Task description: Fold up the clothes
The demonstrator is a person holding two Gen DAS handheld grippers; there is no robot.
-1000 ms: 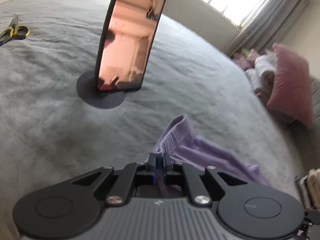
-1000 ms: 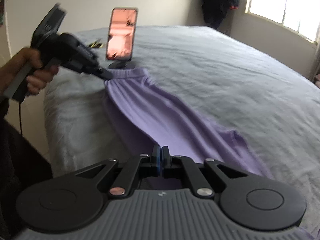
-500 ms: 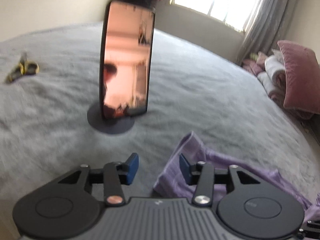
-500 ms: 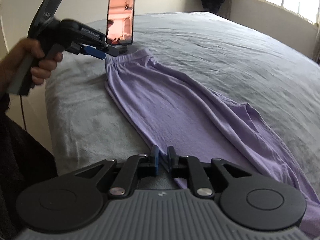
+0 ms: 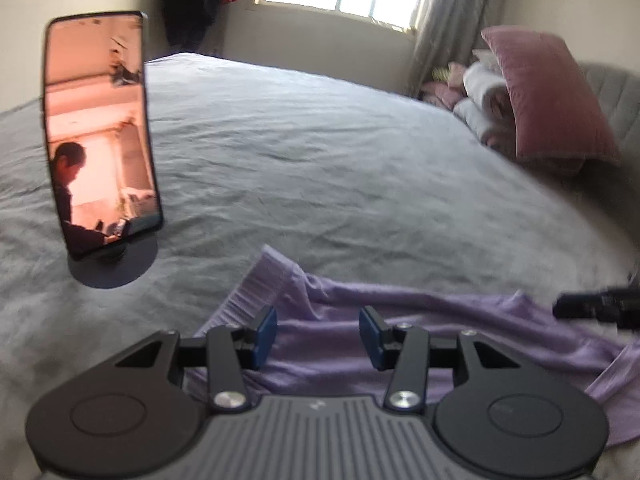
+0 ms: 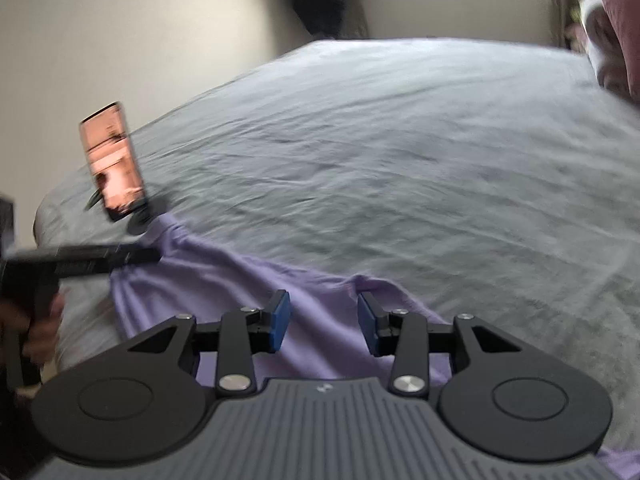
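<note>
Lying stretched along the near edge of a grey bedspread [image 5: 360, 168], a lilac garment [image 5: 400, 320] rests loose, its ribbed waistband near a phone on a round stand [image 5: 100, 132]; the left gripper [image 5: 318, 334] hovers over the waistband end, blue pads apart, gripping nothing; the right gripper [image 6: 323, 326] is opening above the other end, cloth below, unpinched; pink pillows [image 5: 548, 96] sit beyond

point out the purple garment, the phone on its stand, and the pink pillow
Light purple knit garment [image 5: 420, 344]: left wrist view, flat middle of the fabric.
Upright phone on round black stand [image 5: 100, 132]: left wrist view, centre of screen.
Dusty pink velvet pillow [image 5: 548, 96]: left wrist view, front face.
</note>
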